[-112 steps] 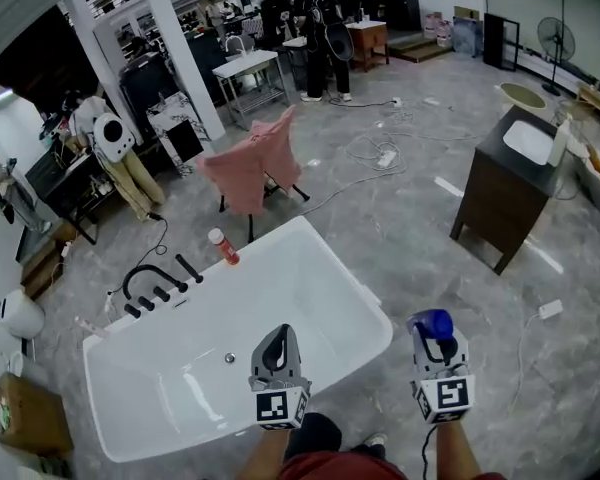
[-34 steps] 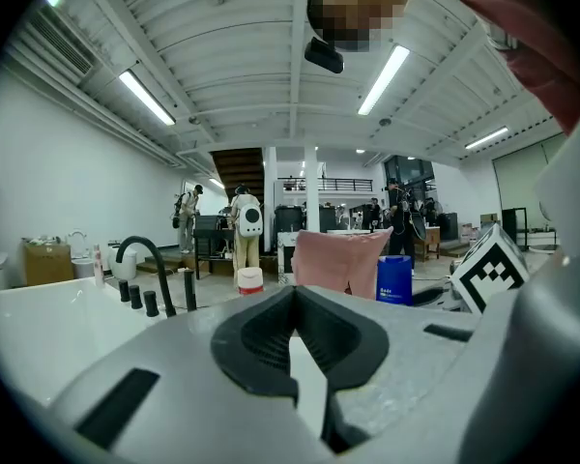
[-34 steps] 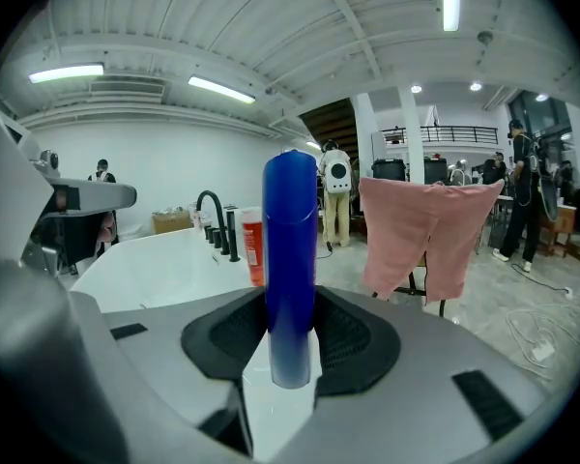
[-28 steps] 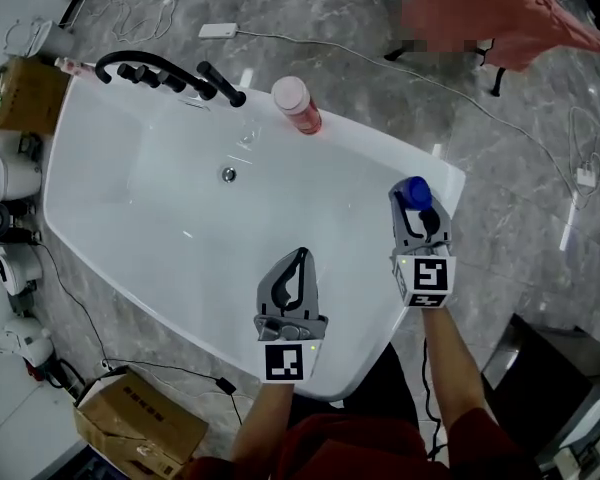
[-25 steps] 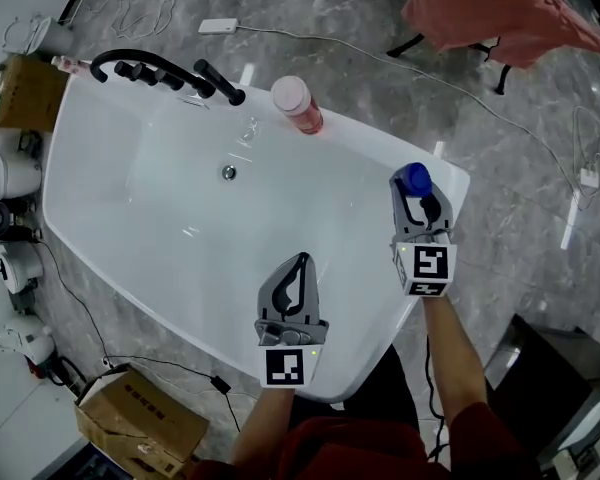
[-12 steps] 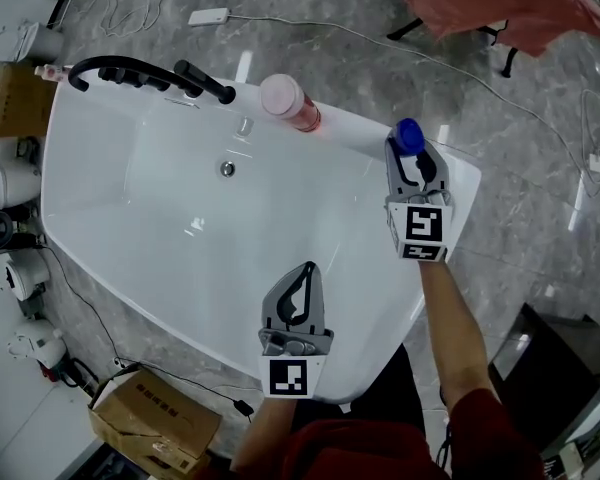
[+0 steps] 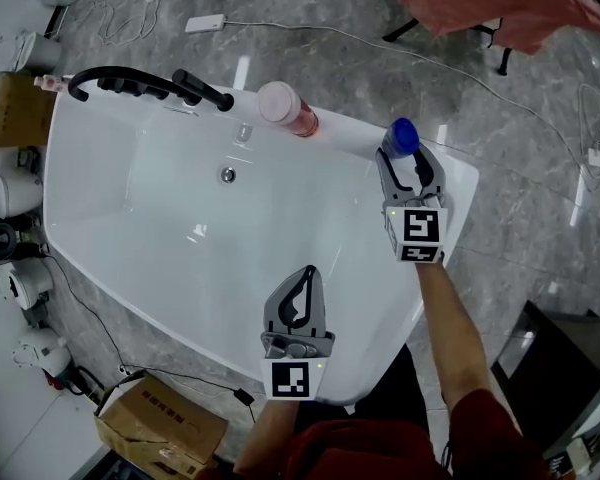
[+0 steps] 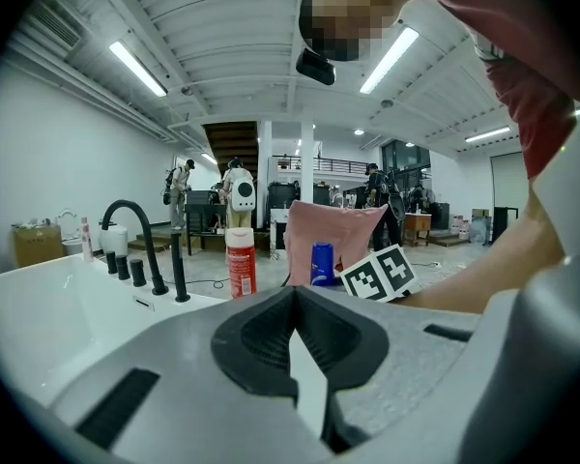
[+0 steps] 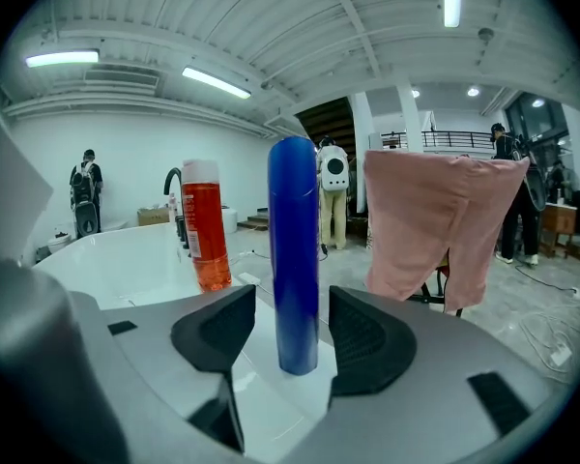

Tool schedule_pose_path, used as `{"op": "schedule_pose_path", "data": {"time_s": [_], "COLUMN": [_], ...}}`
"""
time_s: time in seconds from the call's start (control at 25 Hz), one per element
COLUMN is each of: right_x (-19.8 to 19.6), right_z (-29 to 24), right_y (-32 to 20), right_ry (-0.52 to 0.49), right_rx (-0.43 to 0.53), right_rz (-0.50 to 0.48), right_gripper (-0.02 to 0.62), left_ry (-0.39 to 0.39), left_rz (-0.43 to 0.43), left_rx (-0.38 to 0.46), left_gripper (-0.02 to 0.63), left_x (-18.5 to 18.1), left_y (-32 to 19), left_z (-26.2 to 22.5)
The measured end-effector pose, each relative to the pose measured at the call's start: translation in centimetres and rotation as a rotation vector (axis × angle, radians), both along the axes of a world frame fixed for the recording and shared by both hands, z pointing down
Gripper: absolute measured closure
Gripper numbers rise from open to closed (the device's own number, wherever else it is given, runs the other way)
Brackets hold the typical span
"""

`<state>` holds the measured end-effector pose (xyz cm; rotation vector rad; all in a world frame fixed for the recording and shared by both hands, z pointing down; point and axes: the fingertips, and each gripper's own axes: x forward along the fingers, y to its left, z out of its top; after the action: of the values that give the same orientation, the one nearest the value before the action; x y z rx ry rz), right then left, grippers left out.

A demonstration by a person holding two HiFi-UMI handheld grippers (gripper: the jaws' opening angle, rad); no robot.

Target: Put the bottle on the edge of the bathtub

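The blue bottle [image 7: 402, 136] stands upright on the white bathtub's far rim [image 7: 458, 180], near its right corner. My right gripper [image 7: 405, 160] is around it. Its jaws have just been opening, and in the right gripper view the blue bottle [image 9: 293, 259] shows a gap to each pad, so nothing presses on it. My left gripper [image 7: 305, 276] hovers shut and empty over the tub's near rim. From the left gripper [image 8: 295, 296] view the blue bottle [image 8: 321, 264] shows far off beside the right gripper's marker cube.
A red bottle [image 7: 285, 106] stands on the same rim to the left. Further left is a black faucet set [image 7: 130, 83]. A chair draped in pink cloth [image 7: 500, 3] stands beyond the tub. Cables lie on the floor, and a cardboard box [image 7: 165, 428] sits at the near left.
My right gripper carried the blue bottle forward onto the far rim, and its jaws have spread away from it. The left gripper has stayed in place.
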<state>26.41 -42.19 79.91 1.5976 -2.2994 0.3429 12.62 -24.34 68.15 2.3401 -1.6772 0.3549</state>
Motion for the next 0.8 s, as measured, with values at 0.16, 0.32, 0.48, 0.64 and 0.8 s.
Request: {"op": "schedule_pose_path", "data": {"time_s": [0.16,0.32,0.48,0.64,0.8], "right_x": [0.4,0.9,1.1,0.1,-2.4], "right_z": [0.2,0.3,-0.3,-1.8,-3.3], "right_y": [1.2,4.1,7.9,13.0,19.8], "right_ry": [0.008,0.009,0.007,-0.013,-0.035], "right_rx": [-0.03,-0.076,-0.112,-0.155,-0.211], "right_rz": [0.012,0.027,0.027,0.005,-0.054], "right_gripper": [0.357,0.354,0.353,0.353,0.353], "left_ry": [-0.005,0.006,0.012,0.039,0.033], "left_rz": [0.003,-0.017,-0.043,-0.053,-0.051], "left_rx": [0.01,0.022,0.033,0.038,0.055], "left_gripper": [0.601,0.601,0.601,0.601,0.601], "left_x": [-0.1,-0.7,-1.7,-2.6,-3.8], "left_y": [0.4,1.1,1.5,2.2,3.9], "left_z": [-0.8,-2.2,-3.7,-5.3,-7.1]}}
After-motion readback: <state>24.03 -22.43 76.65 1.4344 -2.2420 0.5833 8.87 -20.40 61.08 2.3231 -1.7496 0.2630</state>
